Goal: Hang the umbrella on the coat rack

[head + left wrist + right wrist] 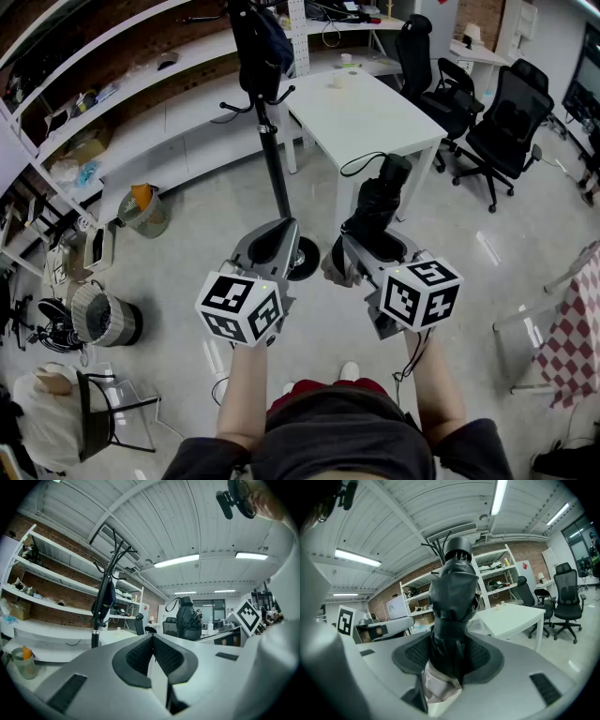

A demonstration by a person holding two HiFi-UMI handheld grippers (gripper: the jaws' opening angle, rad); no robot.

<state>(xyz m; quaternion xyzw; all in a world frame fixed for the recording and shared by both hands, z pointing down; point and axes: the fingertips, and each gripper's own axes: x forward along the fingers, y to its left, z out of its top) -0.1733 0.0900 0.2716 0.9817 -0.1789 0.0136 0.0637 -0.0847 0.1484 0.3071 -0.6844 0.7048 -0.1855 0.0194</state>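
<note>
- While the right gripper (450, 656) clamps the folded black fabric umbrella (452, 606) low on its body, the umbrella juts forward from the jaws, with its thin loop strap (361, 165) at the far end.
- It lies to the right of the black metal coat rack (272, 159) and well apart from the rack's hooks.
- The left gripper (277, 246), jaws pressed together on nothing, sits nearer the rack's base.
- Judged from this, the strap end must travel left and upward to a hook.
</note>
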